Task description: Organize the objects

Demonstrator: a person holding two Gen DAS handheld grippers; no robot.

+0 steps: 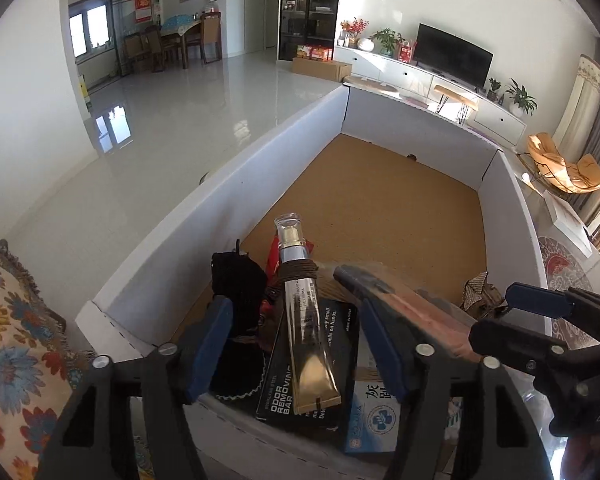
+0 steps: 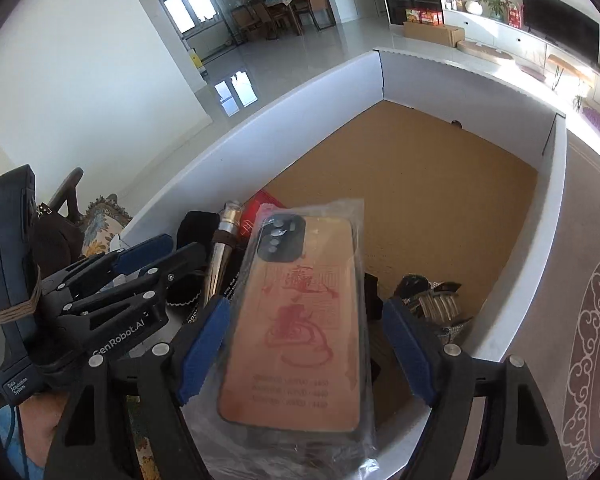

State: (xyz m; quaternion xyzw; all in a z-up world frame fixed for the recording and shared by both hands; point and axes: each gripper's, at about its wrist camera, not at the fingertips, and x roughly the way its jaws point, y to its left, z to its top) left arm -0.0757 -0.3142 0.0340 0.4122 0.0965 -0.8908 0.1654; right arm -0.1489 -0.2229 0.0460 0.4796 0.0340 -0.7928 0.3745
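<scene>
left gripper (image 1: 294, 308) at the bottom of the left view, jaws spread wide, clamping nothing; gold tube (image 1: 306, 320) between the blue pads (image 1: 208, 344) with a clear gap either side, clear cap towards the top of the frame, brown cord wound round its neck

tube lying tilted across a black carton (image 1: 284, 392) at the near end of a white-walled bin (image 1: 260, 184) with a cork floor; black cloth (image 1: 236, 280) just left of it, red packet (image 1: 274, 252) behind the cap, blue-and-white box (image 1: 376, 420) at lower right of the pile

right gripper (image 2: 306, 308) at the bottom of the right view, also released, pads standing off a phone case (image 2: 296, 320) in a clear bag; case face up in the middle of the frame, camera cutout towards the top, red print on tan, over the same near end of the bin

patterned pouch (image 2: 436, 304) on the cork right of the case, near the bin's right wall

far half of the bin bare cork in both views

floral cushion (image 1: 16, 340) outside the bin at lower left of the left view
</scene>
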